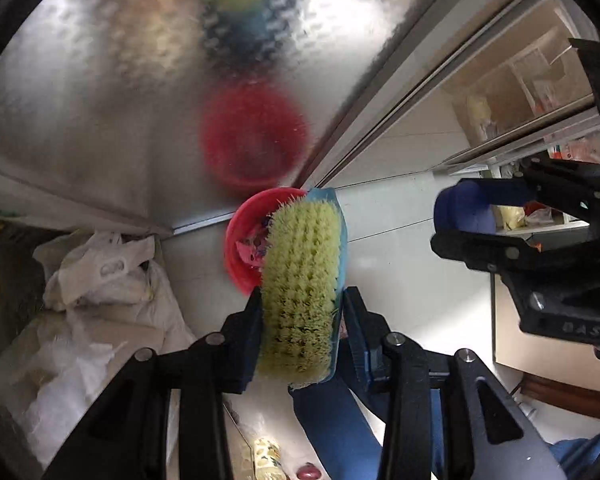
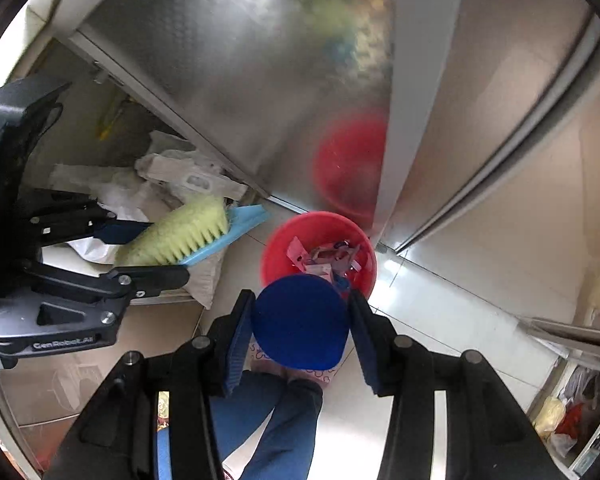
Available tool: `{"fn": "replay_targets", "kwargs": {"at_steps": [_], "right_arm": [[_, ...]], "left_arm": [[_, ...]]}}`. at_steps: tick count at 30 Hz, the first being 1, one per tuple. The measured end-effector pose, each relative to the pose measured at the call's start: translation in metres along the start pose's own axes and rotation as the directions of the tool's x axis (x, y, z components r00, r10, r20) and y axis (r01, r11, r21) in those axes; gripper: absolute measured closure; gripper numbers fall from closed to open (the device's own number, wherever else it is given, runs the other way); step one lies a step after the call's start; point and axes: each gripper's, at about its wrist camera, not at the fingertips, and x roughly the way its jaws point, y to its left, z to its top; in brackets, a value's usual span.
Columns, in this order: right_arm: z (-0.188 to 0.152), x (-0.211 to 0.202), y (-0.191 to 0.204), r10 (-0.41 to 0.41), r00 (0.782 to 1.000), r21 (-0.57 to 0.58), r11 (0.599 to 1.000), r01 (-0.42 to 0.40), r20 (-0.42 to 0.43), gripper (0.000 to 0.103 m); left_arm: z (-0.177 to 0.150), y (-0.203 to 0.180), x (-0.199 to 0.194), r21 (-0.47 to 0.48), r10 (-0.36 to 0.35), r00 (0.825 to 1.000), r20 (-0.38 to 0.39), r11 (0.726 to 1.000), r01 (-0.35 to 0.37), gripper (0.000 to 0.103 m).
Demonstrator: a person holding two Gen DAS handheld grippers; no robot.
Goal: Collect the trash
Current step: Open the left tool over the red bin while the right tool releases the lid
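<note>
Left wrist view
Left gripper (image 1: pixel 300 312): low centre, clamped on the brush (image 1: pixel 302 292), yellow-green bristles facing the camera.
Bin (image 1: pixel 240 240): red, just behind the brush tip, scraps inside, mirrored in the steel panel (image 1: pixel 100 100) above.
Right gripper (image 1: pixel 460 220): right edge, closed on the blue dustpan (image 1: pixel 466 210).
Bags (image 1: pixel 100 276): white, heaped lower left.

Right wrist view
Right gripper (image 2: pixel 300 328): bottom centre, pinching the dustpan (image 2: pixel 300 320) just in front of the bin (image 2: pixel 276 256).
Trash (image 2: pixel 324 260): pink wrappers in the bin.
Left gripper (image 2: pixel 156 252): left side, gripping the brush (image 2: pixel 176 236).
</note>
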Motion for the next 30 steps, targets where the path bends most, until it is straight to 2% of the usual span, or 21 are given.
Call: {"fn": "replay_targets", "kwargs": {"at_steps": [2,3,5,6,7,11,17,18,30], "right_arm": [[-0.002,0.0,-0.004,0.0,1.0,0.011,1.0,0.0,-0.003,0.059],[-0.003,0.002,-0.006,0.0,1.0,0.014,1.0,0.0,-0.006,0.059],[-0.006,0.004,-0.009,-0.001,1.0,0.024,1.0,0.001,-0.016,0.059],[-0.008,0.005,-0.012,0.001,1.0,0.029,1.0,0.0,-0.021,0.059],[-0.009,0.005,-0.012,0.002,1.0,0.034,0.999,-0.002,-0.024,0.059],[-0.01,0.006,-0.011,0.008,1.0,0.043,0.999,-0.007,-0.03,0.059],[-0.007,0.014,-0.007,0.018,0.999,0.025,1.0,-0.017,-0.037,0.059],[-0.005,0.016,-0.006,0.019,0.999,0.02,1.0,-0.019,-0.038,0.059],[0.005,0.038,0.007,0.045,0.997,-0.052,0.997,-0.049,-0.07,0.059]], "left_arm": [[0.003,-0.004,0.006,0.009,-0.002,1.0,0.005,1.0,0.002,0.066],[0.004,-0.005,0.008,0.012,0.005,1.0,0.009,1.0,-0.005,0.062],[0.006,-0.006,0.011,0.022,-0.002,1.0,-0.002,1.0,0.002,0.042],[0.007,-0.006,0.012,0.026,-0.005,1.0,-0.009,1.0,0.005,0.024],[0.007,-0.005,0.012,0.025,0.002,1.0,-0.007,1.0,-0.001,0.017],[0.004,0.004,0.008,0.006,-0.012,1.0,-0.003,1.0,0.012,0.014],[-0.007,0.015,-0.002,-0.003,0.033,0.999,0.035,0.999,-0.033,0.005],[-0.009,0.017,-0.002,-0.008,0.041,0.999,0.035,0.999,-0.04,0.0],[-0.028,0.042,-0.007,-0.071,0.096,0.995,0.037,0.993,-0.094,0.0]]}}
